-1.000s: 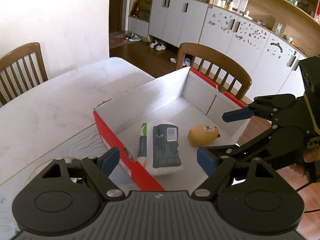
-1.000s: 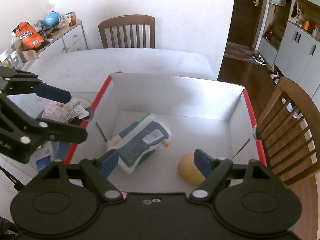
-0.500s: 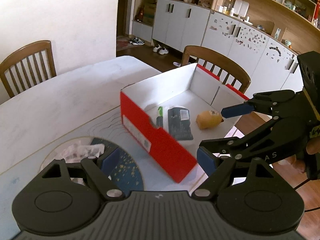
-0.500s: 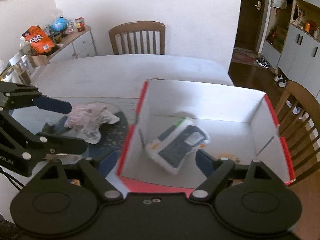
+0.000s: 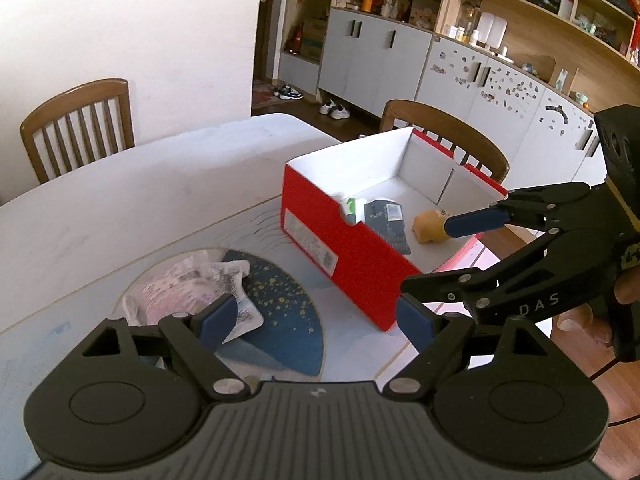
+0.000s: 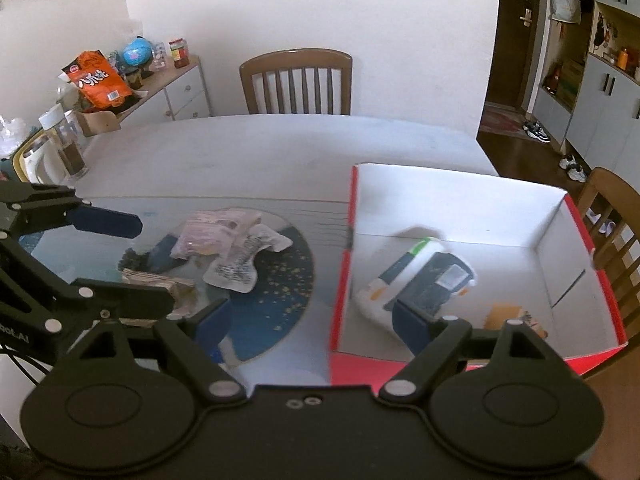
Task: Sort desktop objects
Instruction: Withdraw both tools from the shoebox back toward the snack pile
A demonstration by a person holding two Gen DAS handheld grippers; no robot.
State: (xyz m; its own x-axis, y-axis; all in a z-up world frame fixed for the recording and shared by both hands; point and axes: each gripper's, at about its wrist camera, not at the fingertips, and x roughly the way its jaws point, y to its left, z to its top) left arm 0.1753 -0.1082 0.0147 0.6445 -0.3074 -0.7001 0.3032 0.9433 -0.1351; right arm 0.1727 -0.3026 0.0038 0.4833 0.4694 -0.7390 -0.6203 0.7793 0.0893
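- Left wrist view: left gripper (image 5: 312, 320) & right gripper (image 5: 440, 260), both jaws spread, nothing held.
- Red box (image 5: 344, 248) near table's right edge holds a white pack (image 6: 424, 276); crinkly wrappers (image 6: 228, 248) lie mid-table.
- Risk: thin wrappers may slip a pinch.

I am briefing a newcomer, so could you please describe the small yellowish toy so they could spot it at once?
Find the red cardboard box with white inside on the pale table. On its floor, beside the white and dark-blue packet, lies the small rounded yellow-tan toy. It is the only rounded, yellowish thing in the box.
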